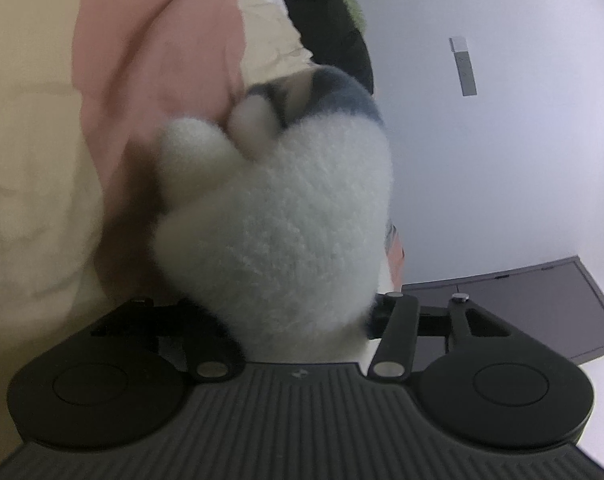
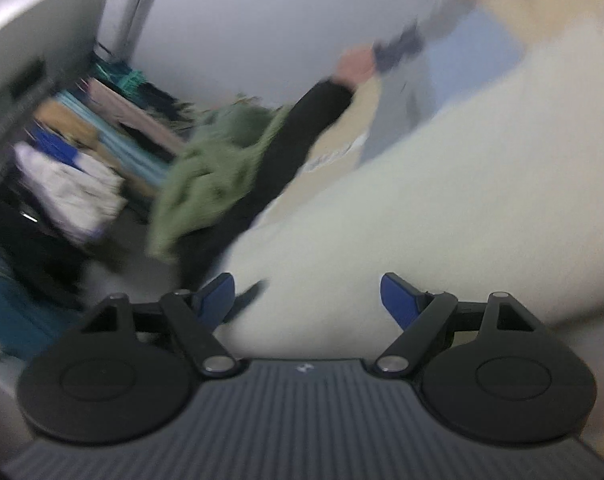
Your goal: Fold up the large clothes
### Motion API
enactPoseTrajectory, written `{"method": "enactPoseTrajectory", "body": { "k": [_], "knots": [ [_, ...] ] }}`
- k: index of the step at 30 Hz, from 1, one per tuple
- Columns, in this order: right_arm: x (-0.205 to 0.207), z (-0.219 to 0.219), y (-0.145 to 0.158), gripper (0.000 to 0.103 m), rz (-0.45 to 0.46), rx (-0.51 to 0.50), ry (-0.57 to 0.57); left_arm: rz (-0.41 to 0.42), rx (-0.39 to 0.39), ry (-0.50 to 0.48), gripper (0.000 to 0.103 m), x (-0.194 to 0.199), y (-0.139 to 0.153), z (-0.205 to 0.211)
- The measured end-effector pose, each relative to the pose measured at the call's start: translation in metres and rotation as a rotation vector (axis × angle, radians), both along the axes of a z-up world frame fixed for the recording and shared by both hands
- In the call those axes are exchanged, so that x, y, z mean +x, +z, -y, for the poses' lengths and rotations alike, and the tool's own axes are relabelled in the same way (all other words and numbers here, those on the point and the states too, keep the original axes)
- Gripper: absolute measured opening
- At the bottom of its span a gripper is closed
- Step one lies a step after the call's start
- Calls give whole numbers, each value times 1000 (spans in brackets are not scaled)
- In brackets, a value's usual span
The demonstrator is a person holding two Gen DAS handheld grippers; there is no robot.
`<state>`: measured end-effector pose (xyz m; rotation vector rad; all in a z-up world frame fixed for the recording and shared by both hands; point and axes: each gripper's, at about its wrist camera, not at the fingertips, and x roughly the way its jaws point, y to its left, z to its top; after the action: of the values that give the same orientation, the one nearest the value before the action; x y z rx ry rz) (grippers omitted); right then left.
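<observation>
I'm seeing white fleece (image 1: 278, 232) bunched between my left gripper's (image 1: 298, 316) jaws, hiding the fingers, so I cannot tell whether it's clamped. My right gripper (image 2: 308, 296) is standing released, blue pads (image 2: 398, 300) apart over the fleece (image 2: 442, 220), which is lying on the beige bed (image 1: 26, 140).

left: white fleece garment (image 1: 278, 232) hides my jaws, grip unclear | right: whole view motion-blurred, clothes pile (image 2: 82, 168) unreadable
</observation>
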<state>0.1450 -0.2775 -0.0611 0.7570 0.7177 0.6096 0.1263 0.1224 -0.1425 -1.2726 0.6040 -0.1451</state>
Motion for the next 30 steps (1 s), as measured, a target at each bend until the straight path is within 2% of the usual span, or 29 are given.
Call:
{"method": "enactPoseTrajectory", "body": {
  "k": [2, 6, 12, 15, 17, 26, 30],
  "knots": [
    [-1, -5, -13, 103, -71, 81, 16, 7, 5, -1, 56, 1, 1, 1],
    [3, -14, -37, 103, -204, 138, 53, 10, 7, -2, 56, 2, 2, 1],
    [21, -10, -63, 103, -301, 207, -30, 19, 23, -4, 56, 4, 5, 2],
    [28, -2, -68, 103, -312, 216, -96, 23, 19, -6, 56, 3, 6, 1],
    [28, 9, -70, 103, -325, 257, -153, 28, 16, -7, 56, 3, 7, 2],
    [1, 64, -66, 103, -365, 343, -440, 33, -12, -7, 55, 6, 7, 0],
    [-1, 74, -72, 103, -379, 354, -505, 41, -9, -9, 55, 8, 7, -1]
  ]
}}
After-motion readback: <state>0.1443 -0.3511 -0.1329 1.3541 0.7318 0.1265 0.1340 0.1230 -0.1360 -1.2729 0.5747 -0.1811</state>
